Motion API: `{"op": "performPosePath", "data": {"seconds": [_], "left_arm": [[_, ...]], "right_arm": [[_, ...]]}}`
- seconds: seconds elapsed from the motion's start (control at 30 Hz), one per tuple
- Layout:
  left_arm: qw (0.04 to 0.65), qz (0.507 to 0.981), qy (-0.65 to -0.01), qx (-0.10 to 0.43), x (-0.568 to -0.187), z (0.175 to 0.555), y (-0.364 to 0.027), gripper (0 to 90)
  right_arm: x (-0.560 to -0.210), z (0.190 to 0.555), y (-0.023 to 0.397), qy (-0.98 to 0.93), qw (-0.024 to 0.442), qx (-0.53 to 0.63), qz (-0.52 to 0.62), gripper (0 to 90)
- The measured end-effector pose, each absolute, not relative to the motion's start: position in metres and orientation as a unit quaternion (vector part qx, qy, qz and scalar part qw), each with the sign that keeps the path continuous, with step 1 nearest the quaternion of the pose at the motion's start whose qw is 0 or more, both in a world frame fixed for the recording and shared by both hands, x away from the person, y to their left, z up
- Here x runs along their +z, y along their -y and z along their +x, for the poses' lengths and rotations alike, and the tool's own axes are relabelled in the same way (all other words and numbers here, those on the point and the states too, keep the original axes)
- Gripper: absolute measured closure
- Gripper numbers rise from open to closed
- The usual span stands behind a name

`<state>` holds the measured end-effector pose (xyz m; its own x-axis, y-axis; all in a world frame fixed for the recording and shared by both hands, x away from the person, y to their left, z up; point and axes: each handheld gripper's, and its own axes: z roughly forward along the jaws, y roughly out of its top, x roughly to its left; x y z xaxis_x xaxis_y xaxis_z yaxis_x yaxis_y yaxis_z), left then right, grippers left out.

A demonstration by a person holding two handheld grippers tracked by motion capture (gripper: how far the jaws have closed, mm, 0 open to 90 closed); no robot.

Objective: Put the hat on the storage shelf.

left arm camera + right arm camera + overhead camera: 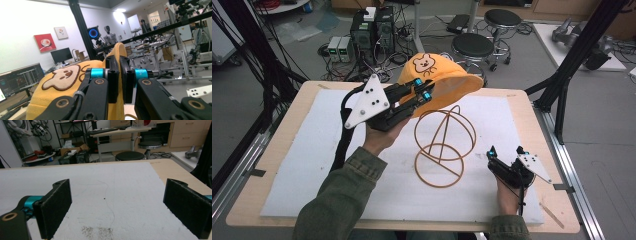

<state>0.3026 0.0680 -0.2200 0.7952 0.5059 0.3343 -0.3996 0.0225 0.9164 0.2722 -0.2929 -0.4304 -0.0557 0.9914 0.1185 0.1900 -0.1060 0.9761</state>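
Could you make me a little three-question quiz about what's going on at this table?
1. What does the left gripper hold?
2. True or false: the right gripper grips the wire stand.
3. The picture on the hat shows: A a star, B a bear face, C a flower.

Key
1. The orange hat, pinched by its edge above the stand.
2. False: its jaws are open, over the white mat.
3. B

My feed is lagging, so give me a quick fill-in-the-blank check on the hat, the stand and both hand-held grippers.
1. The left hand-held gripper is shut on the ____ hat.
2. The patch on the hat shows a ____ face.
3. The wire stand is ____ of any hat.
4. The right hand-held gripper has its jaws ____.
Missing words: orange; bear; bare; open
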Motion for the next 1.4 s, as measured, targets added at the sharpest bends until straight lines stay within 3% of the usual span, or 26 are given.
{"op": "performPosePath", "data": {"seconds": [0.5,1.4], "left_arm": [[0.694,0.651,0.006,0.309,-0.240,0.282,-0.043,86.4],[0.670,0.688,0.033,0.278,-0.279,0.264,-0.026,86.3]], "right_arm": [[-0.430,0.271,0.294,-0.529,0.408,0.496,0.554,7.1],[-0.428,0.268,0.291,-0.525,0.431,0.493,0.543,7.2]]}}
